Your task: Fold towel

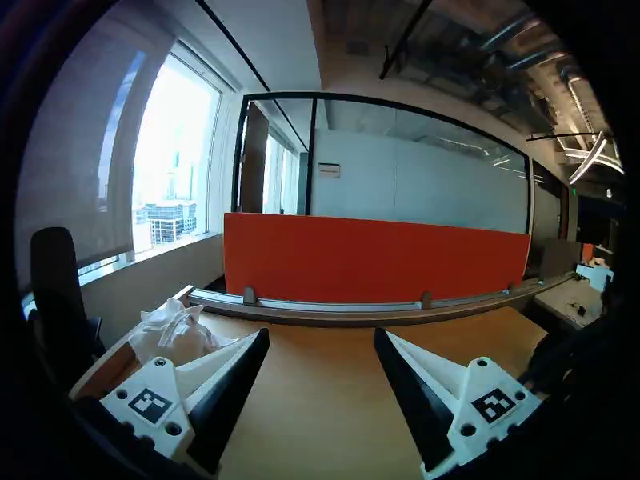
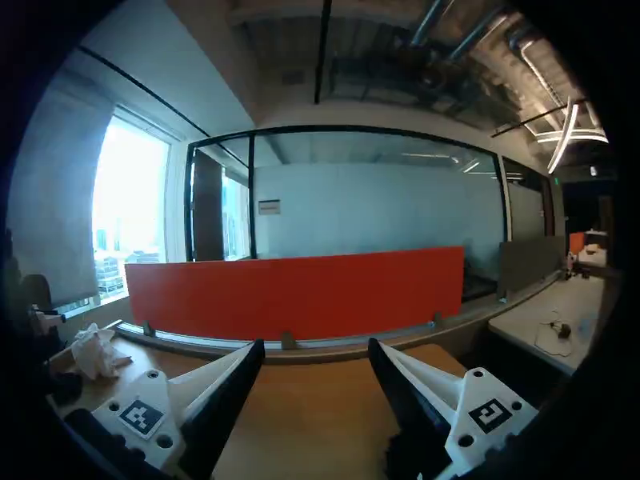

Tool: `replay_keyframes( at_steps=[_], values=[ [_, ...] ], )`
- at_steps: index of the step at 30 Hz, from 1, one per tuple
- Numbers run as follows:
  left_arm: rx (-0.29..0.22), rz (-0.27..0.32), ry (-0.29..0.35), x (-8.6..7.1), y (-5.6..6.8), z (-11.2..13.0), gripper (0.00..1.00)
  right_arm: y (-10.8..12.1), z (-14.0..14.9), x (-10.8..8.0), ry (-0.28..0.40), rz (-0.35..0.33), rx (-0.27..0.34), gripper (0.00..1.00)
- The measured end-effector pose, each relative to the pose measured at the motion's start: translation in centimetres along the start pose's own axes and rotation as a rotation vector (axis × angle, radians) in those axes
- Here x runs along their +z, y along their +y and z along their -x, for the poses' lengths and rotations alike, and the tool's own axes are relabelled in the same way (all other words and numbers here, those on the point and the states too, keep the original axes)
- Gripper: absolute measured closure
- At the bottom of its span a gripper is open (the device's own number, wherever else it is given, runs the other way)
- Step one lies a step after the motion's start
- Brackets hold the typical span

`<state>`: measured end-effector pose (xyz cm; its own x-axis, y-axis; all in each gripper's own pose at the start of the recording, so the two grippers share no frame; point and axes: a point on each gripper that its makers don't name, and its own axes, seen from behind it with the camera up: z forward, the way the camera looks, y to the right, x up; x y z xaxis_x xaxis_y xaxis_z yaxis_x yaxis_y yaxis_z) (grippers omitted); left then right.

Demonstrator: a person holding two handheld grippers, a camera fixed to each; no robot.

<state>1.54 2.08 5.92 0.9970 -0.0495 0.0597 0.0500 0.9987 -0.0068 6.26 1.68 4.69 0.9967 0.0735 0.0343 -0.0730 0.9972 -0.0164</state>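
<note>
In the left gripper view, my left gripper (image 1: 321,331) stands open above a wooden desk (image 1: 320,400), with nothing between its fingers. A crumpled white bundle (image 1: 172,332) lies on the desk's left end, just beyond the left finger; I cannot tell whether it is cloth or a bag. In the right gripper view, my right gripper (image 2: 316,342) is also open and holds nothing, over the same desk (image 2: 320,424). The white bundle (image 2: 94,352) lies far to its left. A dark lump (image 2: 398,458) shows at the bottom edge by the right finger, too cut off to identify.
An orange divider panel (image 1: 376,258) with a grey rail runs along the desk's far edge. Windows (image 1: 172,184) fill the left wall and a black chair (image 1: 56,296) stands below them. A white neighbouring desk (image 2: 552,316) with a cable on it lies to the right.
</note>
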Motion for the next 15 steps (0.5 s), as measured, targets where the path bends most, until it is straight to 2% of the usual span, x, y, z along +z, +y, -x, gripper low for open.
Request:
replay_keyframes(
  at_steps=[9,15],
  values=[
    [0.006,0.012,0.027,-0.04,-0.04,-0.71,0.03,-0.96,0.21,0.60,-0.007,-0.012,-0.016,0.00],
    [0.028,0.021,0.035,0.15,0.24,0.13,0.03,-1.13,0.04,0.58,-0.020,-0.001,-0.014,0.00]
  ],
)
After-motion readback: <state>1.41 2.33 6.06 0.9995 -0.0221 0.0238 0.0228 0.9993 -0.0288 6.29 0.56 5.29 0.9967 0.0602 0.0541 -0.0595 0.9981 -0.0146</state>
